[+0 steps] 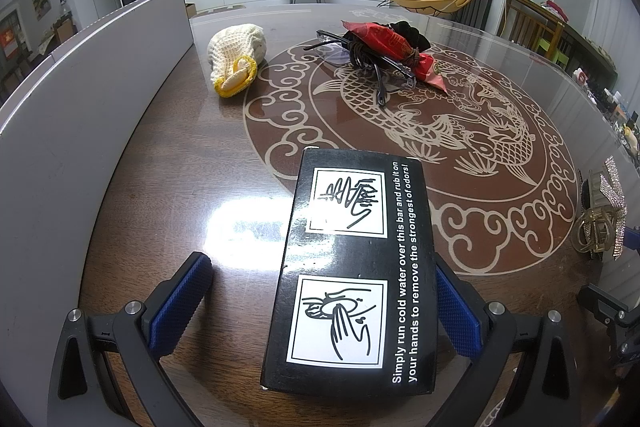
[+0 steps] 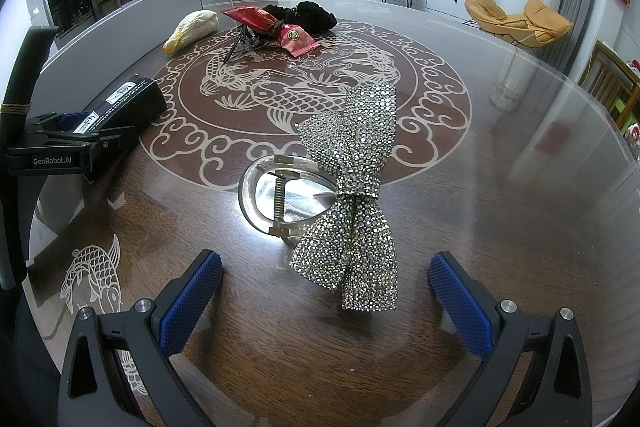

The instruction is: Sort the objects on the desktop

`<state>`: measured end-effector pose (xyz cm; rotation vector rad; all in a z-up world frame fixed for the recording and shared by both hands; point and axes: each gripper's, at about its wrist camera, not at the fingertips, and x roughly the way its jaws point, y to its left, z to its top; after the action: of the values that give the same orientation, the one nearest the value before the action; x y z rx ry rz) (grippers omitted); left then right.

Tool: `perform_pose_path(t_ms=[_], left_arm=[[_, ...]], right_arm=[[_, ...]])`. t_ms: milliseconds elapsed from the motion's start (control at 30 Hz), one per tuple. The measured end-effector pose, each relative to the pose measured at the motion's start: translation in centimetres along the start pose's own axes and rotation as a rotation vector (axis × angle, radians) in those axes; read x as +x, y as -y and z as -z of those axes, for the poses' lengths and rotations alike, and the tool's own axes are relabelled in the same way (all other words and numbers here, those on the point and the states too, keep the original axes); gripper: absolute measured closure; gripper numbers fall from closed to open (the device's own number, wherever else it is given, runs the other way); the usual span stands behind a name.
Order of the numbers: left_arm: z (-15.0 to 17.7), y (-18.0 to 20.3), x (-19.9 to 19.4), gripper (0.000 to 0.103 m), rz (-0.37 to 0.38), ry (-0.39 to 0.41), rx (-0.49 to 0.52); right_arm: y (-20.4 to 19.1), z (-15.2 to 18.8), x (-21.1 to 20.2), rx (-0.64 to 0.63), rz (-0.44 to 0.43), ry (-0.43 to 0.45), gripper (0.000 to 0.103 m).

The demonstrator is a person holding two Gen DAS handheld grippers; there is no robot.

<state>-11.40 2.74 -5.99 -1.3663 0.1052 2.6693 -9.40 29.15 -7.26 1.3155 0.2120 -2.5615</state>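
- Sorting looks barely begun: nothing on the table [image 2: 500, 211] reads as grouped yet, and you have a tool at an item on each side.
- Your left gripper [image 1: 320, 311] is spread around the black box [image 1: 352, 267]. The right pad [image 1: 456, 315] sits at the box's edge; the left pad stands clear of it. No firm pinch that I can tell.
- The box lies flat, near-left on the table, close to the grey panel [image 1: 80, 99]. Glossy rigid card, sharp corners, white printed panels.
- Your right gripper [image 2: 324, 303] is spread, its pads apart from the bow clip [image 2: 352, 195], which lies between and just beyond them, near-centre.
- The clip: rhinestone-covered bow, rough and glittery, on a clear plastic claw with a metal spring. Uneven shape; the bow may be the easier hold.
- Left untouched at the far side: a cream knitted pouch [image 1: 236, 55] with a yellow rim, soft and slumped, and beside it a pile of glasses [image 1: 380, 75], a crinkly red packet [image 1: 396, 47] and a black velvety cloth [image 2: 308, 13], overlapping.
- The tabletop is glossy, glass over dark wood with a carp inlay; expect things to slide.
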Motion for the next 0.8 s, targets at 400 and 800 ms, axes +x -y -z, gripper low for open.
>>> perform_pose_path(t_ms=[400, 800], left_arm=[[0.00, 0.00, -0.01, 0.000, 0.000, 0.000, 0.000], [-0.01, -0.02, 0.00, 0.000, 0.000, 0.000, 0.000]], right_arm=[[0.00, -0.03, 0.01, 0.000, 0.000, 0.000, 0.000], [0.01, -0.08, -0.04, 0.000, 0.001, -0.001, 0.000]])
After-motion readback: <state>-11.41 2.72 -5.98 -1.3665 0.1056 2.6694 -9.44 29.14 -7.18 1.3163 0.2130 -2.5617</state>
